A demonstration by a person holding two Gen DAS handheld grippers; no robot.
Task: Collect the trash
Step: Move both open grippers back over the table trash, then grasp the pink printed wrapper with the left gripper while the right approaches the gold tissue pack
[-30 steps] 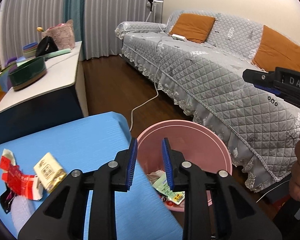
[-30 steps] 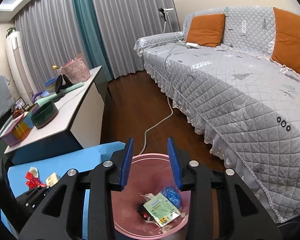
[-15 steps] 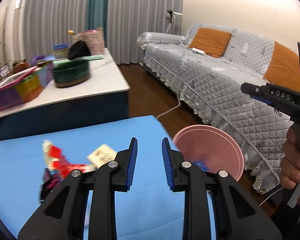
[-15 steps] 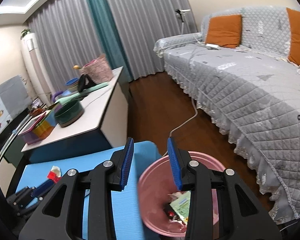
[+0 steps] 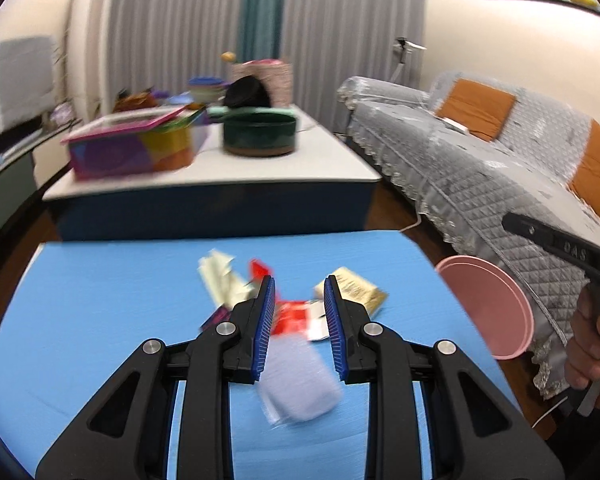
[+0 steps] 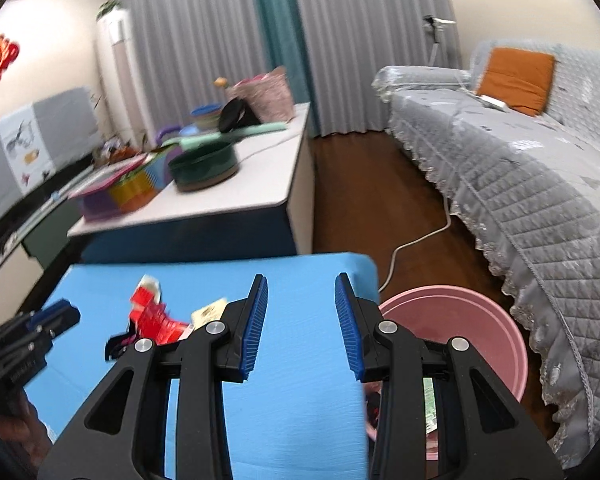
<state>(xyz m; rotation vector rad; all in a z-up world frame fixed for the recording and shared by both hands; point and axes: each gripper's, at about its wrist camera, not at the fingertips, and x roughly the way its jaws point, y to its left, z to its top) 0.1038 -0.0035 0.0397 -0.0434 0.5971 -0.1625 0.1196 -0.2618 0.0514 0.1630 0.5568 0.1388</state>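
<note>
On blue table (image 5: 100, 312): crumpled red wrapper (image 5: 294, 318), yellowish packet (image 5: 356, 292), maybe clear bag (image 5: 298, 384).

Matt blue mat (image 5: 100, 320); smooth pink plastic bin (image 6: 488, 320); quilted grey cloth sofa (image 6: 540, 184) at two o'clock; glossy red wrappers (image 6: 156, 320); dark wood floor (image 6: 360, 200).

The wrappers (image 5: 296, 316) lie clustered near the middle of the mat (image 5: 100, 320), toward its far edge. The bin (image 6: 472, 320) stands on the floor off the mat's right edge, before the sofa (image 6: 540, 184). The table (image 5: 220, 168) stands behind the mat's far edge.
</note>
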